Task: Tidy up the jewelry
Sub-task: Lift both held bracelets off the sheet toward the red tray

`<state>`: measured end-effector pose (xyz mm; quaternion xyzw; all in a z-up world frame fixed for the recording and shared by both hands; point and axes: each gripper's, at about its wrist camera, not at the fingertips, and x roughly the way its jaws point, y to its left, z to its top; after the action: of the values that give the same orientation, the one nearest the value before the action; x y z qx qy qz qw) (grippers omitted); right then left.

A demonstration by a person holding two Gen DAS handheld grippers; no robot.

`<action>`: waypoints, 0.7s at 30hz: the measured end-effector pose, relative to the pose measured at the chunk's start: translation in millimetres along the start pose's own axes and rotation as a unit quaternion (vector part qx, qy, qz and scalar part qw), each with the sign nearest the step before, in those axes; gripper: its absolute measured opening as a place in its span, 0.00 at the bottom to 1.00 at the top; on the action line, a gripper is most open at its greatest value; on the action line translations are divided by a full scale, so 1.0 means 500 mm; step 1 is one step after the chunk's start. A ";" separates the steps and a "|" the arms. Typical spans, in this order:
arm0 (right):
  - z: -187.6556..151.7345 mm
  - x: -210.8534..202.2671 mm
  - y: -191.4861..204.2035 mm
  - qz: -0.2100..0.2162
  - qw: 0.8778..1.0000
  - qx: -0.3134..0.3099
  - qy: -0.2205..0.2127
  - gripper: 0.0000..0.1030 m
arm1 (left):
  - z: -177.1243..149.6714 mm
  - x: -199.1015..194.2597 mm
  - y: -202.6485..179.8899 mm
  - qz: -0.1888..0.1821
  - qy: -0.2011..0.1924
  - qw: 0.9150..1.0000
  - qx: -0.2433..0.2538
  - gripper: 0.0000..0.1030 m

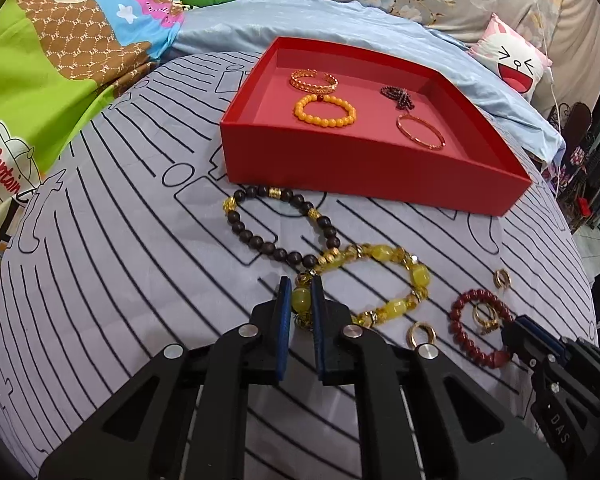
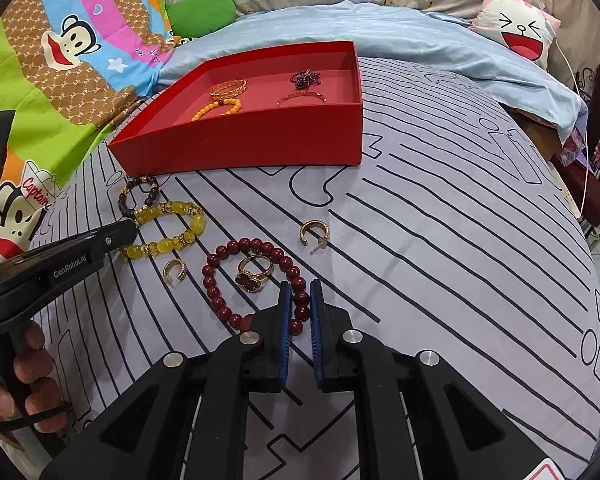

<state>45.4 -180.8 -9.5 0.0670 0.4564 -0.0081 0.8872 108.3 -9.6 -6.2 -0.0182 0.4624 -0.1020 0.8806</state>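
A yellow bead bracelet (image 1: 396,307) lies on the striped cloth, and my left gripper (image 1: 301,285) is shut on one of its beads at the near end. From the right wrist view that gripper (image 2: 129,231) reaches the bracelet (image 2: 168,245) from the left. My right gripper (image 2: 300,286) is shut on the near side of a dark red bead bracelet (image 2: 210,280), which rings a gold ring with a dark stone (image 2: 254,276). Behind stands a red box (image 1: 364,184), holding a gold cuff (image 1: 314,80), an orange bead bracelet (image 1: 325,111), a dark chain (image 1: 398,96) and a thin bangle (image 1: 420,132).
A dark brown bead bracelet (image 1: 242,226) lies before the box, touching the yellow one. Two gold hoop earrings (image 2: 314,232) (image 2: 175,270) rest loose on the cloth. A person's hand (image 2: 28,368) grips the left tool. Pillows and a blue sheet (image 1: 340,20) lie behind the box.
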 end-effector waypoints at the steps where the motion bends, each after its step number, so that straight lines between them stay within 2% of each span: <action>1: -0.001 -0.001 0.000 0.001 1.000 0.001 0.000 0.08 | -0.004 -0.003 -0.001 -0.001 0.002 1.000 0.000 0.09; 12: -0.011 -0.039 -0.001 0.021 1.000 0.013 -0.007 0.07 | -0.028 -0.042 0.010 -0.017 0.023 0.999 -0.014 0.09; 21: 0.017 -0.094 0.008 0.035 0.999 0.009 -0.039 0.07 | -0.015 -0.091 0.005 -0.032 0.009 0.999 -0.014 0.09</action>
<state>25.4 -180.0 33.9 0.0907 0.4185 0.0165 0.9035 77.7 2.2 26.1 -0.0446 0.4713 -0.1236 0.8722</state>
